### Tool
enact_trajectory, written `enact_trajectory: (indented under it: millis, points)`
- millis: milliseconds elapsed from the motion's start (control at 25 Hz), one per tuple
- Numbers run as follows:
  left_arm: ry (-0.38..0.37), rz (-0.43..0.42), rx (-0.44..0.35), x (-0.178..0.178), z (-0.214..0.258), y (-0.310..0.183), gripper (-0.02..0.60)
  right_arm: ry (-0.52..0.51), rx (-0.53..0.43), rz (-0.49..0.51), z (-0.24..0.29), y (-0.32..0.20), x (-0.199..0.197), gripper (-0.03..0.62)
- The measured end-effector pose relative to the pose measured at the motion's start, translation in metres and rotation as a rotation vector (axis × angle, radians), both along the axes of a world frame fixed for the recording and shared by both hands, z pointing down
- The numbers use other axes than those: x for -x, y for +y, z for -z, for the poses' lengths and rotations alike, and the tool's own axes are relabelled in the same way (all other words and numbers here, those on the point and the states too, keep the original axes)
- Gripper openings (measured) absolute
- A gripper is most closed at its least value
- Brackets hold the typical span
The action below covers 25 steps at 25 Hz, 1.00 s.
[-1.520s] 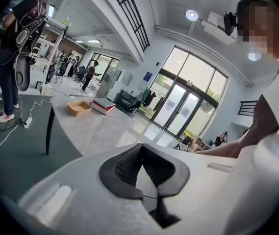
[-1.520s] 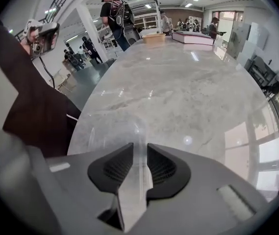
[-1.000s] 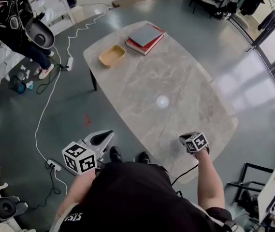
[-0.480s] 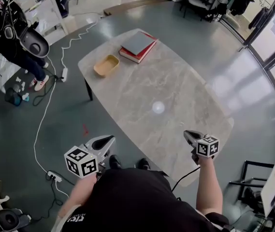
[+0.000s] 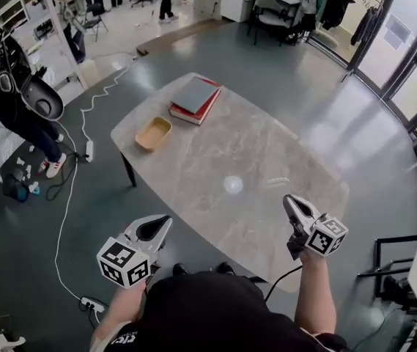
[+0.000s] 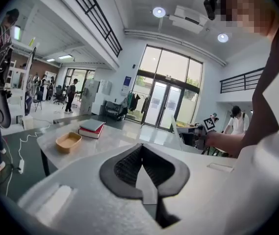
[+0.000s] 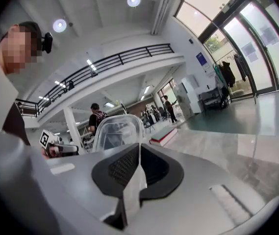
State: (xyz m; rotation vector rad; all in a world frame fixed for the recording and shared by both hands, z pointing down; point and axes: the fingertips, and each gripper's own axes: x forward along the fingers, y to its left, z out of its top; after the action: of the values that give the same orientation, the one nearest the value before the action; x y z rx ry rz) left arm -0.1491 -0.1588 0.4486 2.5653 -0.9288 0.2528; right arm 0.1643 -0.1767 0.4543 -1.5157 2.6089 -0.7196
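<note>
Your right gripper is clamped on a clear tub. The tub's thin wall runs down between the 2 pads, and its body rises just past the tips, long side in line with the jaws. I cannot tell whether it is a tub or a lid. The gripper hangs over the near right part of the table, with its tips pointing across the top.

Your left gripper is closed on nothing, its pads meeting at the tips. It sits off the table's near left edge, well apart from the tub, so only your right hand has the tub.

Far across the top, toward the left, lie a tan tray and, just beyond it, 2 stacked books.
</note>
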Motion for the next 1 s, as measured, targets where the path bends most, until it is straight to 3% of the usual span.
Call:
enact_trajectory:
  millis: [240, 480, 640, 1000]
  points:
    - [-0.010, -0.056, -0.117, 0.022, 0.041, -0.012, 0.005, -0.112, -0.161, -0.030, 0.073, 0.007, 0.047, 0.012]
    - [-0.029, -0.112, -0.240, 0.015, 0.092, -0.009, 0.005, -0.200, -0.282, -0.054, 0.133, 0.031, 0.055, 0.014]
    - [-0.020, -0.096, -0.266, 0.014, 0.109, -0.014, 0.005, -0.216, -0.355, -0.040, 0.165, 0.046, 0.059, 0.012]
    - [-0.024, -0.056, -0.281, -0.003, 0.124, -0.012, 0.005, -0.204, -0.396, -0.001, 0.184, 0.047, 0.046, 0.012]
